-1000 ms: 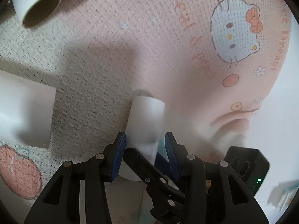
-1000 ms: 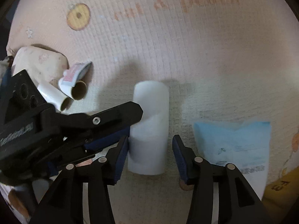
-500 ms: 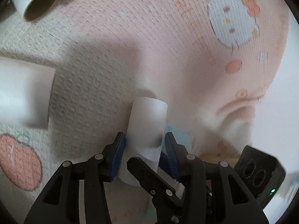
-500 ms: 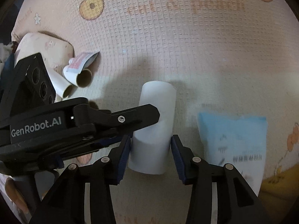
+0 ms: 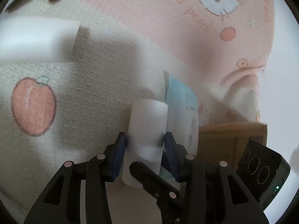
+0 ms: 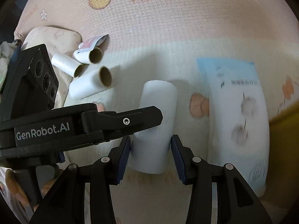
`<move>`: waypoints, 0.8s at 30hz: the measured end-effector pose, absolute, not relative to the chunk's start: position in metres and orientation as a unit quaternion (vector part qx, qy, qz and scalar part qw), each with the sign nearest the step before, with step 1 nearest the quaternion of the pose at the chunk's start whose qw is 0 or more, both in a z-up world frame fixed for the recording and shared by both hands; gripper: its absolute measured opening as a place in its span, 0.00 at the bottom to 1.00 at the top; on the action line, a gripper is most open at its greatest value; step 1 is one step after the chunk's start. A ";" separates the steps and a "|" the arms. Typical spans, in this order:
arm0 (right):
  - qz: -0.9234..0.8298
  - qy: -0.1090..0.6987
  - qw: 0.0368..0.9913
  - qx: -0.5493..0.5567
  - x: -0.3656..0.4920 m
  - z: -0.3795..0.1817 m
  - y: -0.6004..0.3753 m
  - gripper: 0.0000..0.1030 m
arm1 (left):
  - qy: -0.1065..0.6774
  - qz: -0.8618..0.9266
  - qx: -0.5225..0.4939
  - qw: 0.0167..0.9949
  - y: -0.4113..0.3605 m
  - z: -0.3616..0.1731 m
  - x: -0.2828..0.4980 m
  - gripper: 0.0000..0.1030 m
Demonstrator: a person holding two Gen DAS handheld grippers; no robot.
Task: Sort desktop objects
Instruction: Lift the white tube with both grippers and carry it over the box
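Over on the left there's a little pile of empty cardboard tubes (image 6: 89, 74) lying on the printed cloth (image 6: 168, 28) covering the counter. My left claw (image 5: 145, 145) and right claw (image 6: 151, 149) both pinch the same white paper roll (image 6: 158, 112), pads pressed on its sides, each one crossing into the other's view. The roll sits about mid-cloth, between those tubes and a light blue packet (image 6: 237, 112) lying flat just to its right. Further right, a brown cardboard box (image 5: 231, 136) edge.
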State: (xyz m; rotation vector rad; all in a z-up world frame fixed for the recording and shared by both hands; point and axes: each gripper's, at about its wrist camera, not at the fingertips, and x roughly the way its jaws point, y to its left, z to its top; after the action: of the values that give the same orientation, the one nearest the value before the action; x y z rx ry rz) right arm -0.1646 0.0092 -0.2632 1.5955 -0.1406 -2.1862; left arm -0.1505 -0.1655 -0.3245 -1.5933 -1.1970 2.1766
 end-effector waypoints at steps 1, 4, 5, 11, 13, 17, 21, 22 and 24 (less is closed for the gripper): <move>-0.788 -0.055 0.215 0.574 -0.160 -0.263 0.009 0.41 | -0.394 0.739 -0.538 0.095 -0.163 -0.322 -0.147 0.44; -0.789 -0.069 0.213 0.572 -0.144 -0.263 0.013 0.41 | -0.372 0.748 -0.541 0.097 -0.153 -0.316 -0.135 0.44; -0.790 -0.072 0.214 0.571 -0.140 -0.263 0.014 0.41 | -0.368 0.748 -0.543 0.098 -0.151 -0.316 -0.131 0.44; -0.780 -0.090 0.216 0.581 -0.113 -0.270 0.021 0.41 | -0.351 0.730 -0.575 0.111 -0.142 -0.320 -0.109 0.44; -0.774 -0.106 0.217 0.585 -0.103 -0.274 0.026 0.41 | -0.346 0.729 -0.580 0.110 -0.140 -0.320 -0.103 0.44; -0.776 -0.113 0.222 0.579 -0.092 -0.277 0.030 0.41 | -0.344 0.729 -0.581 0.112 -0.134 -0.317 -0.103 0.44; -0.775 -0.135 0.217 0.578 -0.091 -0.282 0.034 0.41 | -0.355 0.726 -0.579 0.111 -0.136 -0.323 -0.105 0.44; -0.773 -0.148 0.217 0.577 -0.091 -0.284 0.036 0.41 | -0.360 0.720 -0.583 0.112 -0.137 -0.327 -0.106 0.44; -0.766 -0.169 0.219 0.580 -0.090 -0.289 0.039 0.41 | -0.374 0.713 -0.582 0.114 -0.138 -0.331 -0.105 0.45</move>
State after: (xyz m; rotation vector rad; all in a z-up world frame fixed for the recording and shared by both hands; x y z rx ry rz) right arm -0.0903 0.0395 -0.2885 1.6035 -0.4676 -2.1203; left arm -0.1051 -0.1385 -0.3308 -1.7058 -1.0968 2.0901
